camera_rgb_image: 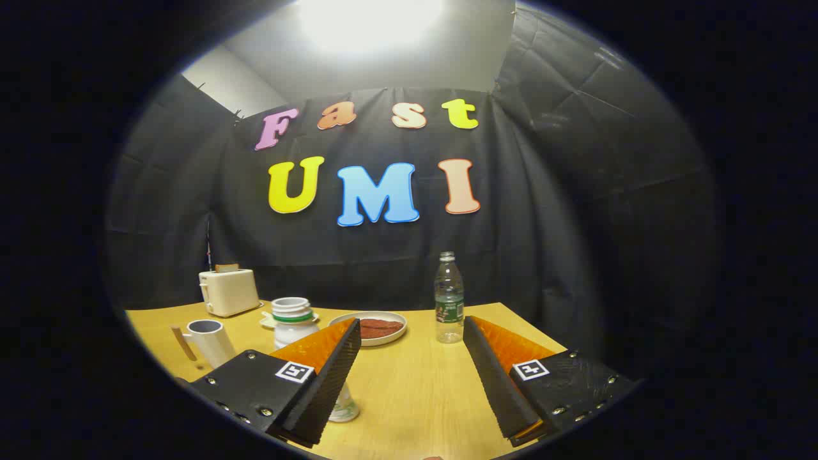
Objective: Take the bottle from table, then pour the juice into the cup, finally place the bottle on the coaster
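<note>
A clear plastic bottle [449, 299] with a green label stands upright on the wooden table [415, 390], just beyond my right fingertip and a little inside it. A white mug [211, 340] stands to the left, outside my left finger. A white wide-mouthed jar [292, 317] with a green ring sits behind the left finger, on a small white saucer [266, 321]. A clear base [345, 409] of some vessel peeks out under the left finger. My gripper [411, 324] is open, with bare table between the fingers.
A plate [377, 327] with something reddish-brown lies ahead between the fingertips. A cream toaster [227, 291] stands at the back left. A brown stick-like handle [183, 344] lies left of the mug. The table's right edge runs close behind the bottle.
</note>
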{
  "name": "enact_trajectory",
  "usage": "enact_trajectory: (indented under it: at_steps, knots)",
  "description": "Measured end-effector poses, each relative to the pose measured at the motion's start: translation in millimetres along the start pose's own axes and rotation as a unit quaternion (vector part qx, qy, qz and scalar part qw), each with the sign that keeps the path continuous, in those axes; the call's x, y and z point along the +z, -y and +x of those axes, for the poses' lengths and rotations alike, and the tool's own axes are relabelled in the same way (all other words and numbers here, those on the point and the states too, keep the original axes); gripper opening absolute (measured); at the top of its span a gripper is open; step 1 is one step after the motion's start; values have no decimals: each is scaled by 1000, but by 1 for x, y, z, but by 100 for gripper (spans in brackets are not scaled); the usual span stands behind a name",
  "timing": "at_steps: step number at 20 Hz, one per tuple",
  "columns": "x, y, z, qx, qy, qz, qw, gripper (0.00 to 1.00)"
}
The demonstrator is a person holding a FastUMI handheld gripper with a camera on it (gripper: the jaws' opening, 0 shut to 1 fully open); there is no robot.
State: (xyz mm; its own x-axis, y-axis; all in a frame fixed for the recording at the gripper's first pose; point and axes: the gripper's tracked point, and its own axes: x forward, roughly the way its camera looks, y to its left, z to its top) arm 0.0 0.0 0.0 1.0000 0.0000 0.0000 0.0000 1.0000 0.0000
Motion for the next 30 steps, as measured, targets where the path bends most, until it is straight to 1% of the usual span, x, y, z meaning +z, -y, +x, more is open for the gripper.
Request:
enact_trajectory:
  at_steps: [3,7,10,15,16,18,19,22,24,26,30]
  knots:
    - [-4,-38,-8,31,-4,-13,999,97]
    - [-23,-80,-8,68,-18,-15,997,98]
    - [-39,-90,0,74,-32,-14,997,98]
    - [-63,-85,18,66,-62,7,996,98]
    - [-68,-84,20,66,-67,12,995,97]
    - [-74,-83,24,63,-76,18,995,88]
    - [-76,-83,26,61,-80,19,995,77]
    - [-76,-83,26,57,-78,1,995,74]
    - [-76,-84,26,52,-76,-11,996,67]
    - [-74,-90,24,53,-73,-30,995,66]
    - [-70,-99,26,46,-65,-100,992,66]
